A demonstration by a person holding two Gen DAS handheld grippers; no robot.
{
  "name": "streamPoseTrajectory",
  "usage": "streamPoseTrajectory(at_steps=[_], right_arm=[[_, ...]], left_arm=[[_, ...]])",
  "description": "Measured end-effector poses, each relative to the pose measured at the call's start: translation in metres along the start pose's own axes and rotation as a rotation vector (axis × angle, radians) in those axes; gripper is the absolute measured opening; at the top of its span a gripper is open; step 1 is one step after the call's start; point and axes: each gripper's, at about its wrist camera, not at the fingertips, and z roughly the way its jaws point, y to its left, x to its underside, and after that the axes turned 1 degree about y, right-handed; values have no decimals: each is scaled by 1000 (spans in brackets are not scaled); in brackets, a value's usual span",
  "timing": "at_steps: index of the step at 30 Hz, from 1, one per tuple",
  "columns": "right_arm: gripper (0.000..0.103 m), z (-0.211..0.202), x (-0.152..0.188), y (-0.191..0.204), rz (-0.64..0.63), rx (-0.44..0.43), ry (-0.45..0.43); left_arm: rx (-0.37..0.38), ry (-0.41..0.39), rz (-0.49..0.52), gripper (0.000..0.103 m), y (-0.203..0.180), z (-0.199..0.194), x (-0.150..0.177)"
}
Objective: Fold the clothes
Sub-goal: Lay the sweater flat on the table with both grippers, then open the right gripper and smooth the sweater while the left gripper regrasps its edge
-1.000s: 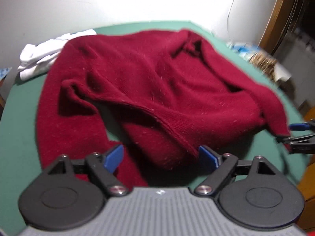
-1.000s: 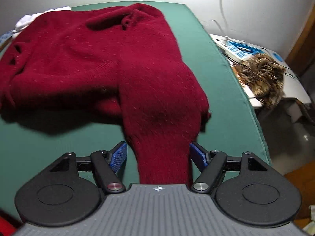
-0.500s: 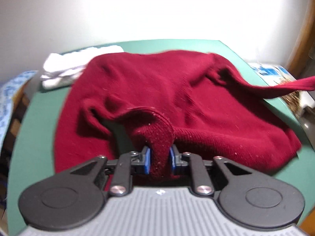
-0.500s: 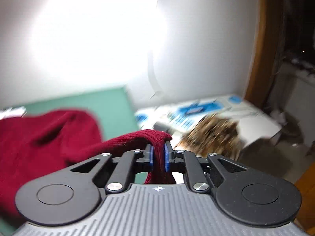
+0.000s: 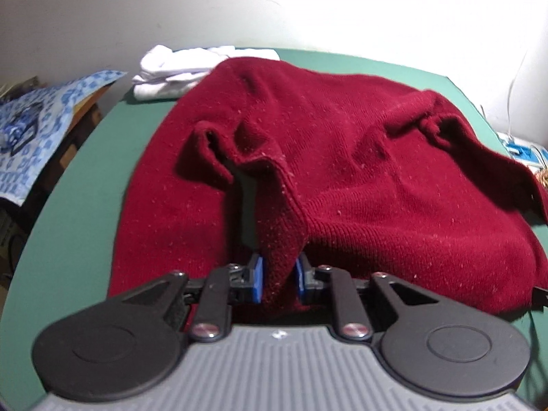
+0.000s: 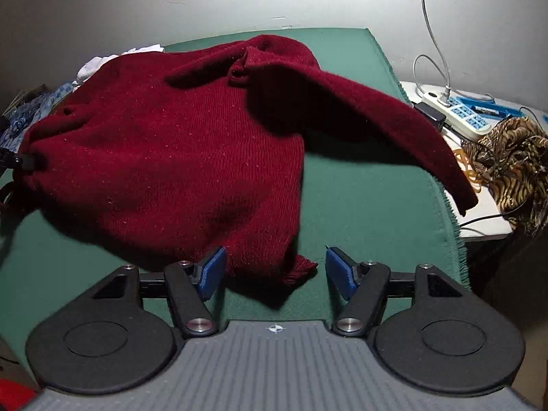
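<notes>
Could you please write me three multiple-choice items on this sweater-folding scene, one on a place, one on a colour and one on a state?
1. Where does the white clothing lie?
A. at the green table's far left, behind the sweater
B. on the side table with the power strip
C. in the right gripper

2. What colour is the sweater?
A. navy
B. dark red
C. grey

3. How do the grippers stand?
A. both open
B. left gripper shut on the sweater, right gripper open
C. both shut on the sweater

Answers: 1 A, the white pile sits behind the sweater; 2 B, the knit is dark red; 3 B, cloth is pinched by the left gripper only.
</notes>
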Motion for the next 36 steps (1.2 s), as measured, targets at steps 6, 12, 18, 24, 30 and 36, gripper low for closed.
streamPoseTrajectory(at_steps=[6, 12, 18, 24, 30, 36], right_arm=[[9, -64, -29, -9, 136, -332, -64], [12, -141, -25, -17, 100, -677, -31], [42, -81, 34, 30, -113, -500, 402], [57, -78, -5, 15, -35, -442, 203], [60, -31, -58, 28, -71, -185, -3], [60, 30, -92, 44, -246, 82, -119]], left_arm=[[3, -75, 3, 17, 3, -53, -6], [6, -131, 26, 34, 31, -124, 0], [-44, 103, -41, 55, 61, -71, 28], [-49, 185, -64, 67, 69, -54, 56], [-143, 221, 29, 32, 40, -15, 59], [-134, 186, -38, 23, 61, -5, 47]])
